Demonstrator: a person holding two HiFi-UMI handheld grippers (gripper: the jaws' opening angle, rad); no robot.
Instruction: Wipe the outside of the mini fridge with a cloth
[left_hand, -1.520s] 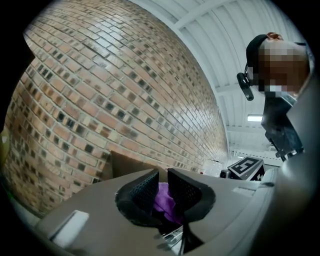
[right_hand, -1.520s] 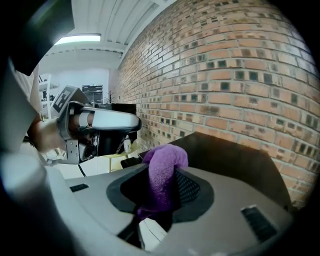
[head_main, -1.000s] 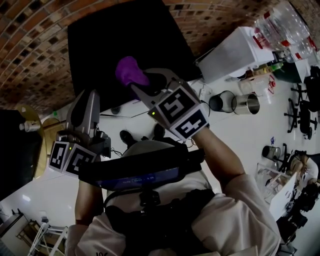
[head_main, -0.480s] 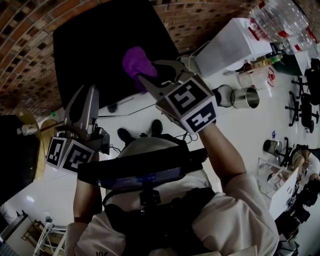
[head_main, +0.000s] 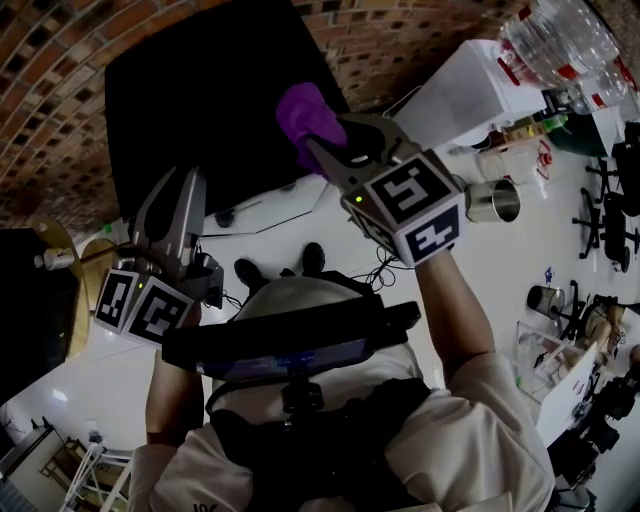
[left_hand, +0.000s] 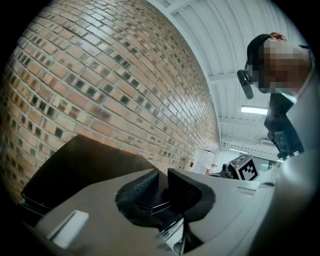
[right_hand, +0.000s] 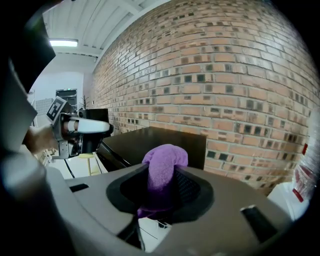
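Observation:
The black mini fridge stands against the brick wall; its top and side also show in the left gripper view and the right gripper view. My right gripper is shut on a bunched purple cloth, held close to the fridge's right edge; whether it touches is unclear. The cloth sticks up between the right gripper pads. My left gripper hangs by the fridge's lower left side, shut and empty, pads close together. It shows side-on in the right gripper view.
A brick wall runs behind the fridge. To its right is a white box with plastic bottles, then two metal cups. Cables lie on the white floor. A wooden stool stands at the left.
My right gripper has carried the purple cloth rightward along the fridge toward its right edge. The left gripper has shifted slightly and stays shut.

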